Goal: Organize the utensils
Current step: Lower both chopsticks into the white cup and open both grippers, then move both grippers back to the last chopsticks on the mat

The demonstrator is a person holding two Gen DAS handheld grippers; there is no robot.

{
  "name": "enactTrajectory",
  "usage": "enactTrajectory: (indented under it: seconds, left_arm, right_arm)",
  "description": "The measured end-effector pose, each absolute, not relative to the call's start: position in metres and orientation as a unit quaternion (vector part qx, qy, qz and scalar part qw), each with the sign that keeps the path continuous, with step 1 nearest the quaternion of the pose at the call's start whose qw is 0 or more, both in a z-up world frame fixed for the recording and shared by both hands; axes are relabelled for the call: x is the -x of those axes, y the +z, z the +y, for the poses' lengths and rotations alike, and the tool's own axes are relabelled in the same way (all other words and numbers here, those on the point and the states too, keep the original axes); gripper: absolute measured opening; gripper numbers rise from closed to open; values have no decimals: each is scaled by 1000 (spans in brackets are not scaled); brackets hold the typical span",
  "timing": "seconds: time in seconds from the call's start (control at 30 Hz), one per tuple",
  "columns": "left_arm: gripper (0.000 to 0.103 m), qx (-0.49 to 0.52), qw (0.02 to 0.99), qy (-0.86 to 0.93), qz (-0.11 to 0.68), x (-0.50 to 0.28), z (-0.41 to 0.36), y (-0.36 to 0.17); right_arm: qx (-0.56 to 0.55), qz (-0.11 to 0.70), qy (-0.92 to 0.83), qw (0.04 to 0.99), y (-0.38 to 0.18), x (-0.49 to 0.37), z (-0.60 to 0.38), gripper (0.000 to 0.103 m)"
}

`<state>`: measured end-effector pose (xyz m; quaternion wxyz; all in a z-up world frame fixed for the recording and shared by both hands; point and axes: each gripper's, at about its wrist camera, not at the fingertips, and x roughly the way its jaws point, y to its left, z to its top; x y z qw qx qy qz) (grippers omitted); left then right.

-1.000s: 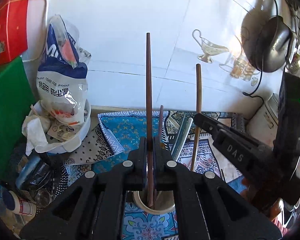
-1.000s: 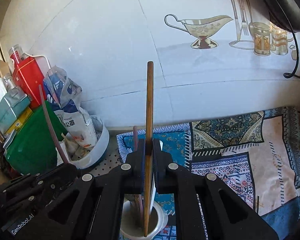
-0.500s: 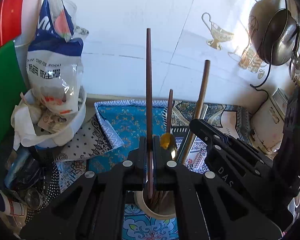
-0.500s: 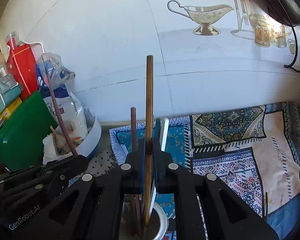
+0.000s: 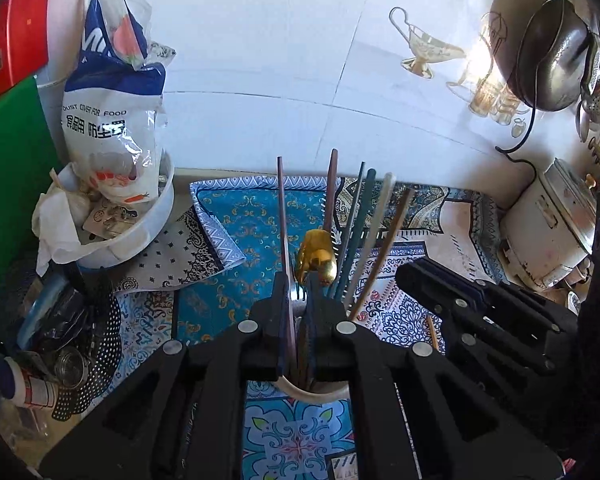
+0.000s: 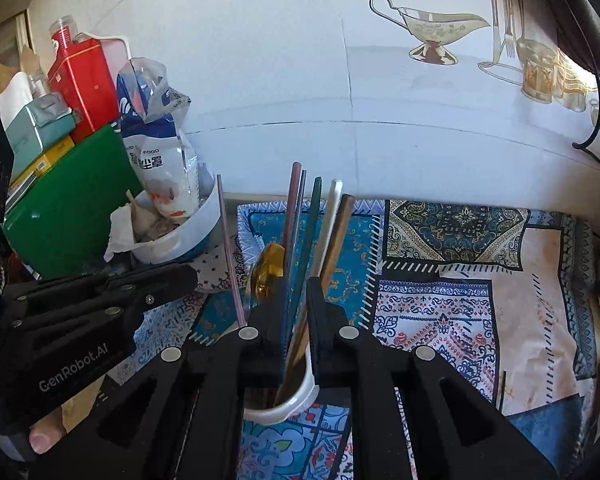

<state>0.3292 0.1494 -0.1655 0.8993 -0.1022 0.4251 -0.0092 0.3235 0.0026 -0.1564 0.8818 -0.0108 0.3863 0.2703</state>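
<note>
Utensils stand bundled in a white cup (image 5: 314,392) on the patterned cloth (image 6: 440,304), directly under both my grippers. My right gripper (image 6: 296,308) has just been opening, a tan chopstick (image 6: 336,236) loose between its jaws. My left gripper (image 5: 298,304) has just parted slightly around a dark chopstick (image 5: 283,220). A gold spoon (image 5: 316,256) sits among them.

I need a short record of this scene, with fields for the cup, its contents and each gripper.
cup: white cup, upright on the patterned cloth
contents: several chopsticks and a gold spoon, standing in it
left gripper: above the cup, jaws slightly apart, dark chopstick between them
right gripper: above the cup, jaws have just been opening, light brown chopstick between them
</note>
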Motion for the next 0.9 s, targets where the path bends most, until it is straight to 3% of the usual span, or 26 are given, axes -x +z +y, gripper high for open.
enactTrajectory:
  seconds: [0.13,0.53,0.9]
  left_arm:
    - [8,98,905,-7,413,-319,137,-152]
    - [32,68,912,-43,402,-307,66,-132]
    - [35,38,851,-109,513,-337,-24,-213]
  right_arm:
    - [17,388,269,881,-145,-317,-13,17]
    - [33,397,210,893,-125,-305,-96,22]
    - [42,476,136,868,-169,-317,-181,23]
